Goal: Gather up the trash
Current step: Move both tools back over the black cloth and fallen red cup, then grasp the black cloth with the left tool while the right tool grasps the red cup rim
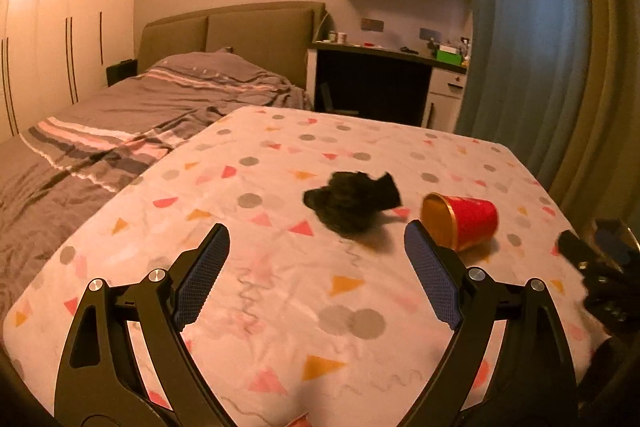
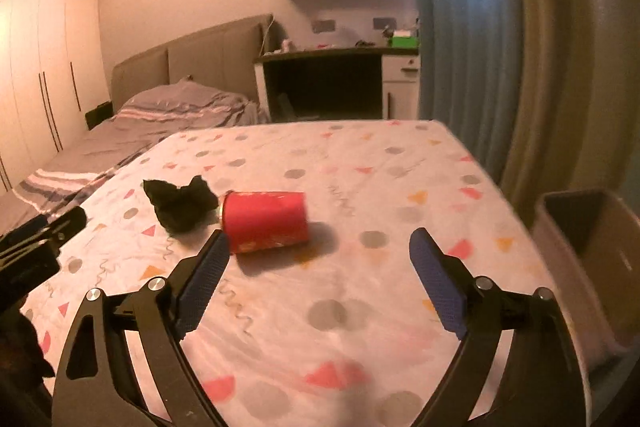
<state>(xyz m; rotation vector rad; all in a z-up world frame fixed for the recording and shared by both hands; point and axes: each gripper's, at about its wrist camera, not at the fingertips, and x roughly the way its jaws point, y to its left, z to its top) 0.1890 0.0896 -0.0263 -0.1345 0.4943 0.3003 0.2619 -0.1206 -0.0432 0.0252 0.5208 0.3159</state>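
Observation:
A red paper cup [image 1: 464,221] lies on its side on the patterned tablecloth [image 1: 280,307], its gold-lined mouth facing left; it also shows in the right wrist view [image 2: 266,221]. A crumpled black scrap [image 1: 352,201] lies just left of the cup, also seen from the right wrist [image 2: 180,205]. My left gripper [image 1: 316,239] is open and empty, short of the scrap. My right gripper [image 2: 318,245] is open and empty, just short of the cup, which lies ahead and left. The right gripper shows at the left view's right edge [image 1: 600,267].
An open cardboard box [image 2: 592,251] stands off the table's right edge. A bed [image 1: 120,115] lies to the left, a desk [image 1: 380,67] behind the table, curtains [image 1: 528,47] on the right.

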